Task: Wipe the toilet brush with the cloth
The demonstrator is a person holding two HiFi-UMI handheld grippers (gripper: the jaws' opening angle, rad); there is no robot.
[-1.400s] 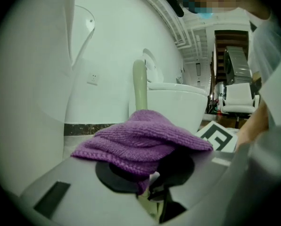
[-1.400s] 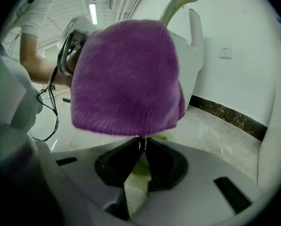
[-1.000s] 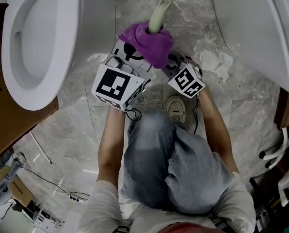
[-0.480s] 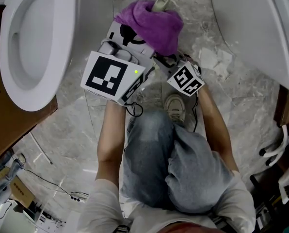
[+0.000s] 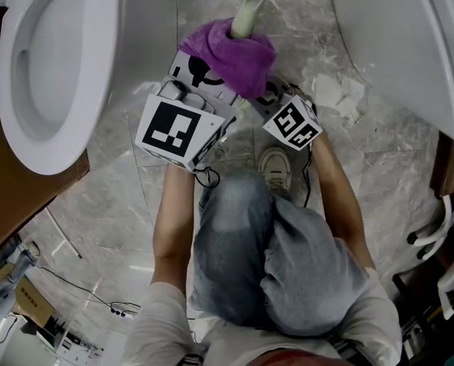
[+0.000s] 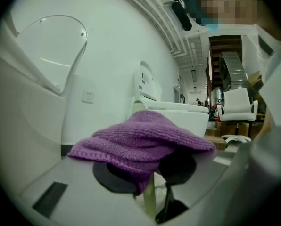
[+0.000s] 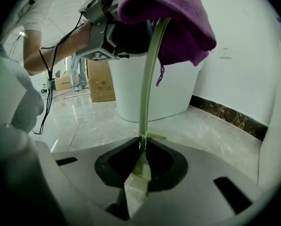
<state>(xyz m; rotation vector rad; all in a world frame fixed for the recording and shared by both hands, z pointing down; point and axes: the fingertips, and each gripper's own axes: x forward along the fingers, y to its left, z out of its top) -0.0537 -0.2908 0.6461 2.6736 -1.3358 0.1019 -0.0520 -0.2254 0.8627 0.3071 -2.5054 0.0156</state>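
Scene: seen from above, a person crouches on a marble floor (image 5: 120, 227) between two white toilets. Every place below is given from the toilet (image 5: 105, 67) on the person's left.
Toilet brush: only its pale green handle (image 5: 244, 17) shows. It is just beside that toilet's bowl, and its tip pokes out above the cloth.
Cloth: a purple knitted cloth (image 5: 234, 59) is draped over and bunched round the handle, close beside the toilet.
Left gripper (image 6: 150, 171): this is the gripper nearer the toilet. Its jaws have just been closing a little and press on the cloth, with the handle running down between them.
Right gripper (image 7: 140, 166): it is farther from the toilet, and its jaws are clamped on the handle's flat near end.
Person: bare forearms, jeans-clad knees (image 5: 273, 258) and one pale shoe (image 5: 276, 170) lie on the side of the grippers away from the toilet.
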